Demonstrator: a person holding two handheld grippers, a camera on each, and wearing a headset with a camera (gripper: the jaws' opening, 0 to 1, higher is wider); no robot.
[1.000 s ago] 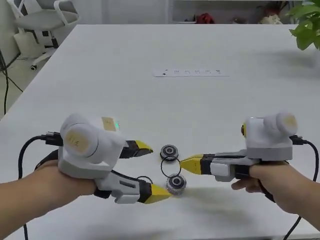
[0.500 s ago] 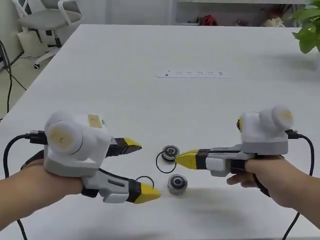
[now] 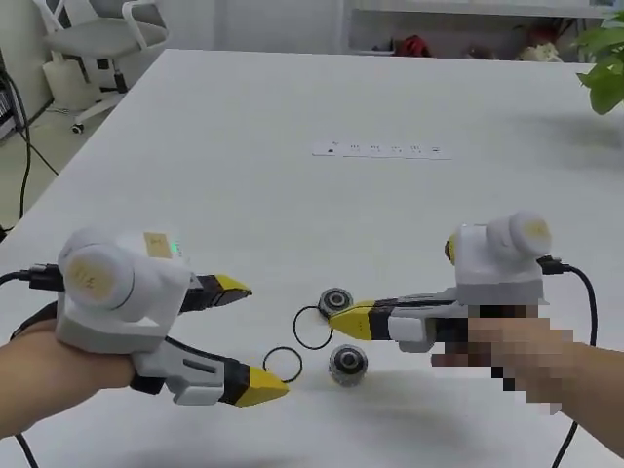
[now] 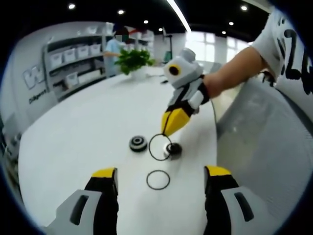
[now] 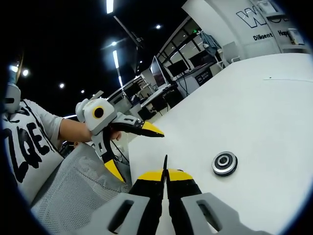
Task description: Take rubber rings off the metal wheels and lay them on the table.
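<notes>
My right gripper is clenched on a rubber ring hanging left of its tips, low over the table between the far wheel and the near wheel; my left gripper gapes empty.

The white worktop runs from the bottom edge almost to the top of the head view. Low in the middle lie an upper wheel and a lower wheel. A loose ring lies just left of the lower wheel. A socket strip lies higher up, well apart.
</notes>
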